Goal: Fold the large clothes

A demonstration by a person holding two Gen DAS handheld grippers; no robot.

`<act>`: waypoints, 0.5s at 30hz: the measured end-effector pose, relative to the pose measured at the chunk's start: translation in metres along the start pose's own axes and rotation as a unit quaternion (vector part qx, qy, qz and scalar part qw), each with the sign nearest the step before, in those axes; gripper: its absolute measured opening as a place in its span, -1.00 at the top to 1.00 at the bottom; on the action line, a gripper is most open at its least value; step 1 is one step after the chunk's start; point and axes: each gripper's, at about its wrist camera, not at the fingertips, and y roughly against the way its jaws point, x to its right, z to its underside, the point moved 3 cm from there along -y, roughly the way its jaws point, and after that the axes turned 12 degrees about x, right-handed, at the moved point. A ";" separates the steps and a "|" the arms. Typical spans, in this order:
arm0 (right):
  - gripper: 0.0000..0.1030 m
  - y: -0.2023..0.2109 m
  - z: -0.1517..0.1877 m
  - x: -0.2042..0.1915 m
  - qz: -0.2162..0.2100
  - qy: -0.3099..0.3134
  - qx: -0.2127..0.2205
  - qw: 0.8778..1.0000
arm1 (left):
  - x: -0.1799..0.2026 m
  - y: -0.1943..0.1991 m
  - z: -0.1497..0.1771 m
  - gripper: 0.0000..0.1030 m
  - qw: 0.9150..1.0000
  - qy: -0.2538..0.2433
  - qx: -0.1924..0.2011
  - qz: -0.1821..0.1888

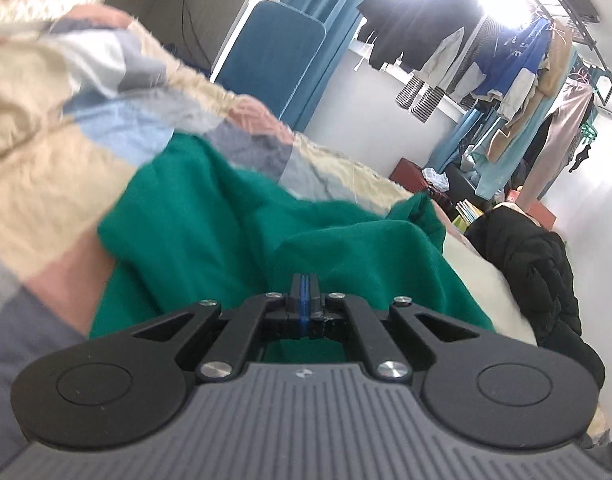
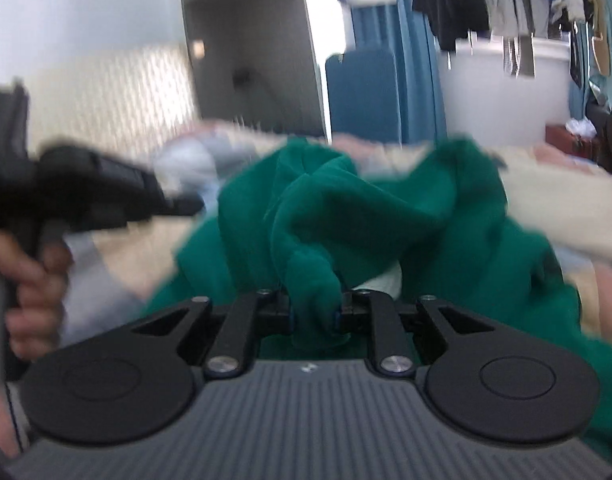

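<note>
Green garment (image 1: pixel 234 232) spread in loose rumples over a patchwork quilt (image 1: pixel 54 128) of cream, pink, grey and pale blue squares, reaching toward the quilt's far edge, where one corner of the cloth stands up in a small peak. Left gripper (image 1: pixel 304 284) low over the near part of the green cloth, jaws pressed flat together with only a thin blue strip showing between them; no cloth visibly caught there, though the fabric lies directly beneath and around the tips. Right gripper (image 2: pixel 315 304) clenched on a bunched fold of the same green garment (image 2: pixel 346 208), a thick roll of cloth rising from between the two fingers and twisting up into a knot-like heap near the middle of the quilt (image 2: pixel 554 200). From the right wrist view, heavily blurred: left gripper (image 2: pixel 186 204) at the left side, held by a bare hand (image 2: pixel 30 280) on its grey handle, its tips pointing toward the green heap; contact with the cloth there too smeared to tell. Past the quilt's far edge, a blue upholstered panel (image 1: pixel 274 56) upright against a white wall, hanging clothes (image 1: pixel 506 64) on a rack under bright light, a black padded jacket (image 1: pixel 534 264) heaped just beyond the right edge.
</note>
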 end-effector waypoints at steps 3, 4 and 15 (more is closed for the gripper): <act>0.57 -0.005 0.008 0.005 0.004 -0.017 -0.035 0.999 | -0.014 -0.003 0.019 1.00 1.000 0.016 -0.005 0.003; 0.51 -0.003 0.008 0.004 0.001 -0.023 -0.035 0.999 | -0.018 -0.006 0.024 1.00 1.000 0.025 -0.010 0.009; -0.42 0.039 -0.013 0.015 0.012 -0.055 -0.004 0.998 | -0.028 -0.020 0.015 -0.15 0.995 0.076 0.000 0.060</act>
